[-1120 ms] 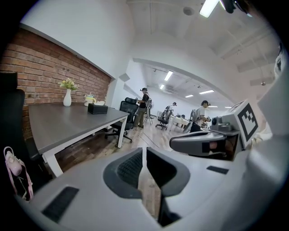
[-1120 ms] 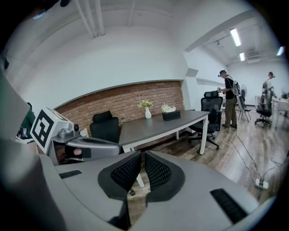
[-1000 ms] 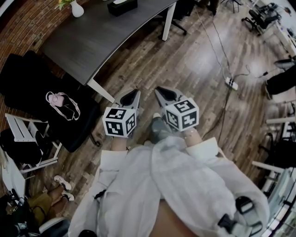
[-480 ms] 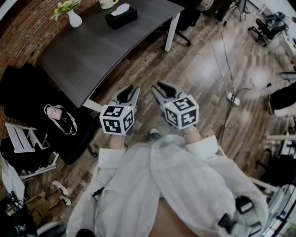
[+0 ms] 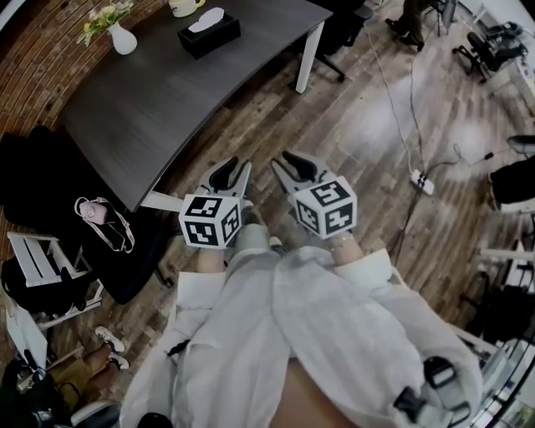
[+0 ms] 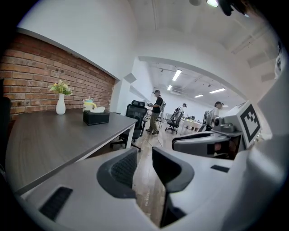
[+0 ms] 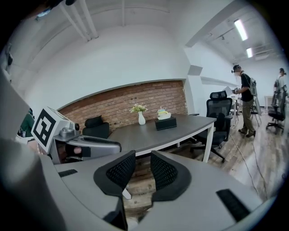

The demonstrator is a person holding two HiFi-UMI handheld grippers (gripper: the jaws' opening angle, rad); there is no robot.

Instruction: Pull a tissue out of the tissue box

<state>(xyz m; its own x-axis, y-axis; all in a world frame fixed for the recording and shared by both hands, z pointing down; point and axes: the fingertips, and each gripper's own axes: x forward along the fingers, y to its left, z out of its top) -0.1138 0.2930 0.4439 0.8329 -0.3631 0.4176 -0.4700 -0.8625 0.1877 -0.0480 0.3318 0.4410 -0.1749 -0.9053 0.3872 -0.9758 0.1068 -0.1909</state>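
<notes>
The black tissue box point(image 5: 209, 35) stands at the far end of the dark table point(image 5: 159, 100), a white tissue sticking out of its top. It also shows as the tissue box point(image 6: 95, 117) in the left gripper view and the tissue box point(image 7: 165, 123) in the right gripper view. Both grippers hang side by side over the wooden floor, short of the table's near edge and far from the box. My left gripper point(image 5: 231, 173) point(image 6: 144, 155) is open and its jaws have just been opening, with nothing between them. So have those of my right gripper point(image 5: 292, 165) point(image 7: 142, 163), also open and empty.
A white vase of flowers point(image 5: 123, 38) and a mug point(image 5: 184, 7) stand beside the box. A black office chair point(image 7: 219, 113) is at the table's far side. Black bags and a pink bag point(image 5: 96, 212) lie left. A power strip point(image 5: 420, 180) with cables lies right. People stand beyond point(image 6: 156, 110).
Both grippers' jaws have gone from shut to open. The person and both grippers have moved forward, so the table and tissue box sit nearer in the head view.
</notes>
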